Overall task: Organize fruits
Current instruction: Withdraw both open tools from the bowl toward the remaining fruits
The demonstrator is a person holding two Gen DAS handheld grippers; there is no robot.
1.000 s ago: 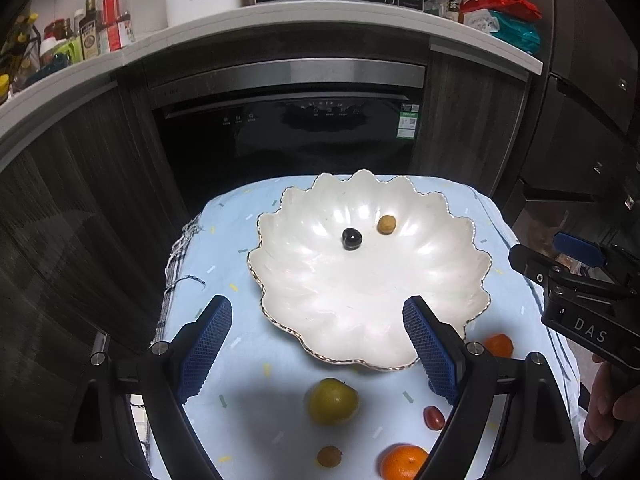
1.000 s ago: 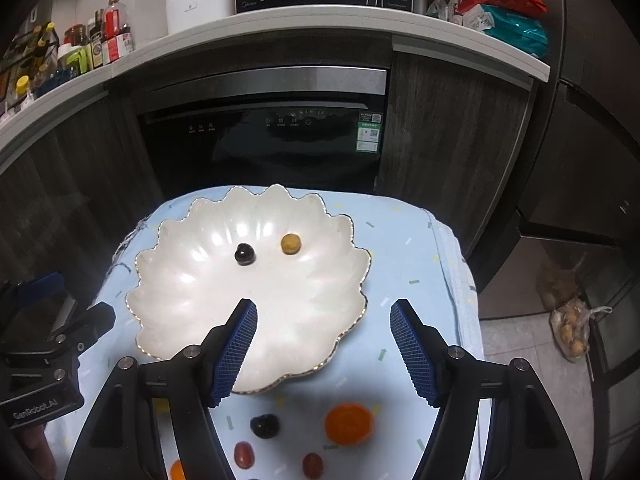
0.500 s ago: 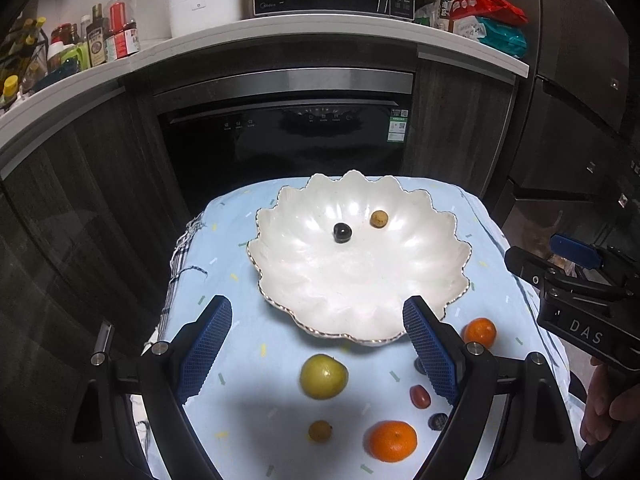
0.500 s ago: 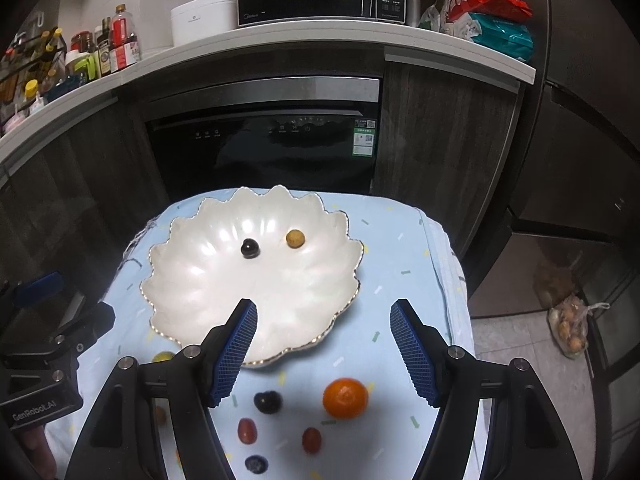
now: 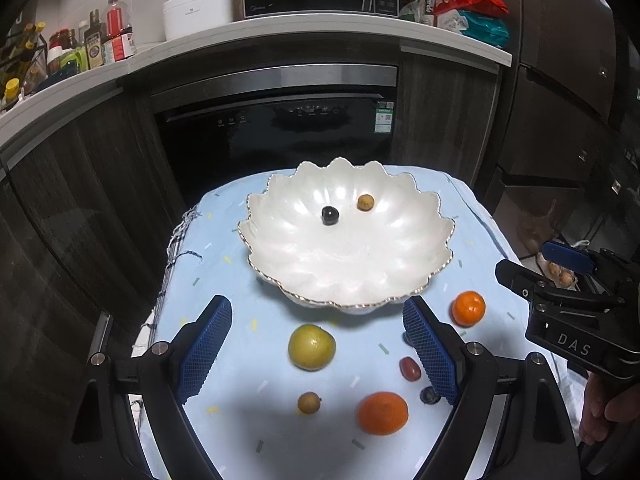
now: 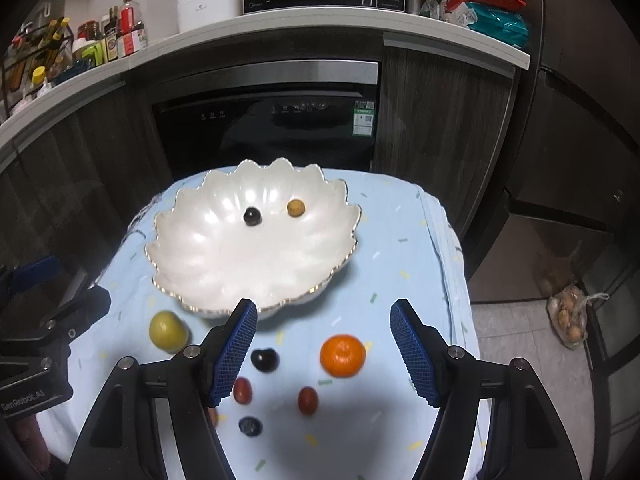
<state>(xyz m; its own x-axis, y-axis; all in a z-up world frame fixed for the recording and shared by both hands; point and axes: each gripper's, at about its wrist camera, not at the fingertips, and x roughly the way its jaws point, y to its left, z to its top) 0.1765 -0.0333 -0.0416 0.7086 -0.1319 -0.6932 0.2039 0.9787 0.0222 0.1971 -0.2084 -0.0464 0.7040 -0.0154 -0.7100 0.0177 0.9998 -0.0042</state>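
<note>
Both grippers hang above the blue tablecloth (image 5: pixel 224 280) with jaws spread wide and nothing between them. The scalloped white bowl (image 5: pixel 280 264) already holds a dark grape (image 5: pixel 330 215) and a small tan fruit (image 5: pixel 365 202); the rest lie on the cloth in front of it. The left gripper (image 5: pixel 316 354) frames the yellow-green fruit (image 5: pixel 311 347), the right gripper (image 6: pixel 324 354) the mandarin (image 6: pixel 343 355). The next step is probably a pick: each should descend straight over its fruit, centre it between the blue pads (image 6: pixel 236 350), and squeeze gently so the round skin neither rolls nor bruises, avoiding the dark plum (image 6: pixel 264 360) just beside the right gripper's left pad.
</note>
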